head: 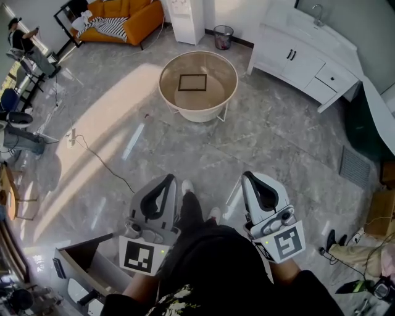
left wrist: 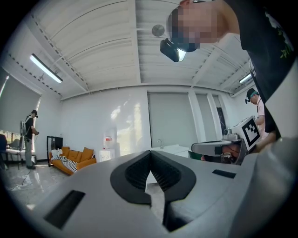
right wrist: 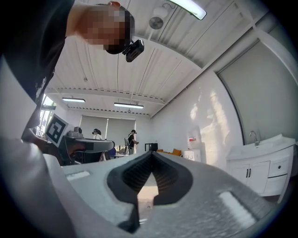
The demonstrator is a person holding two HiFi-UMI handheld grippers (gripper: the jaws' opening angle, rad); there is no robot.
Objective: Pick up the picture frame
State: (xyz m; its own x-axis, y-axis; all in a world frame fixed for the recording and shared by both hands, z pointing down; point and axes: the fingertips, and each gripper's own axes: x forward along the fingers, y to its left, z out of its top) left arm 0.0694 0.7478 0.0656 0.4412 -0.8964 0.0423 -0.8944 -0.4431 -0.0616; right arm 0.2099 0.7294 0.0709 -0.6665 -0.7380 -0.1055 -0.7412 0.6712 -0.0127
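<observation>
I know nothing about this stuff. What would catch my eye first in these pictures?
Probably the round table standing alone on the grey floor ahead, with a dark picture frame lying flat on it. Next, at the bottom of the head view, the left hand-held gripper and right hand-held gripper, both shut and empty, pointing toward it. An orange sofa brightens the far left corner.

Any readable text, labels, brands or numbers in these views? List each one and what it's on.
No legible words or numbers in any view.
water dispenser: red label, too small to read.
marker cubes on left tongs and right tongs: black-and-white square patterns only, no text.
</observation>
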